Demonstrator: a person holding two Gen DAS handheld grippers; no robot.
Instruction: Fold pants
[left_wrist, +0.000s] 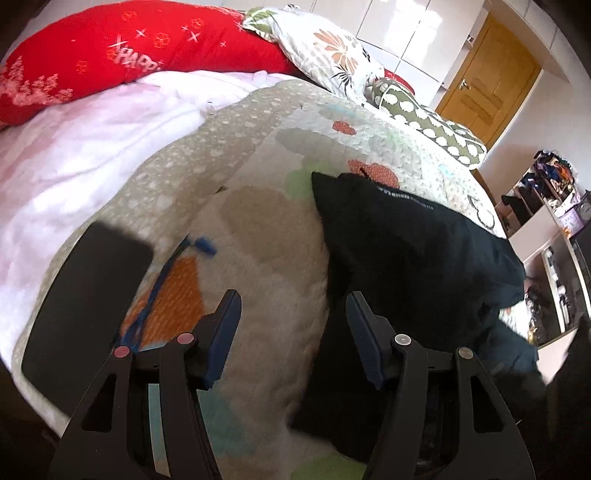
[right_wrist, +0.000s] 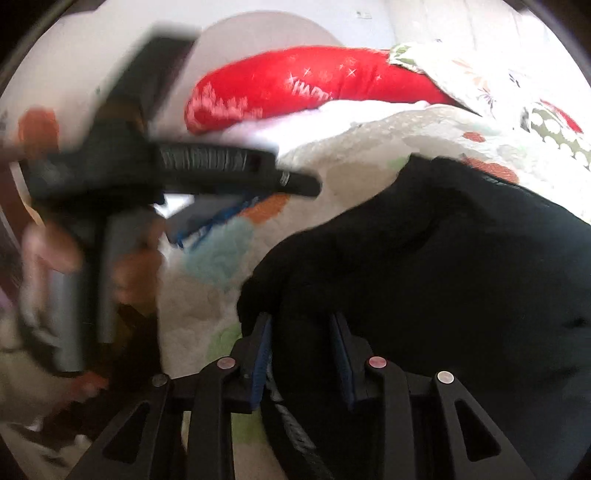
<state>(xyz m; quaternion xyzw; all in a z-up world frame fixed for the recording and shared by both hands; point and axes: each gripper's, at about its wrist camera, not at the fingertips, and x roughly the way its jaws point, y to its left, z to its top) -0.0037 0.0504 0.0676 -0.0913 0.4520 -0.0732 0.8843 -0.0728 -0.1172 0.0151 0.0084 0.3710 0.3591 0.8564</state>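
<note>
Black pants (left_wrist: 413, 251) lie bunched on a patterned quilt (left_wrist: 258, 155), right of centre in the left wrist view. My left gripper (left_wrist: 291, 306) is open and empty, hovering at the pants' left edge. In the right wrist view the pants (right_wrist: 443, 258) fill the right and lower part. My right gripper (right_wrist: 301, 321) has its fingers partly closed around a fold of the black fabric. The left gripper's body (right_wrist: 177, 170) shows blurred at the left of that view.
A black phone (left_wrist: 88, 306) lies on the quilt at the left. A red pillow (left_wrist: 129, 48), a white blanket (left_wrist: 92, 140) and floral pillows (left_wrist: 325, 48) sit farther back. Shelves (left_wrist: 554, 229) and a wooden door (left_wrist: 487, 81) are on the right.
</note>
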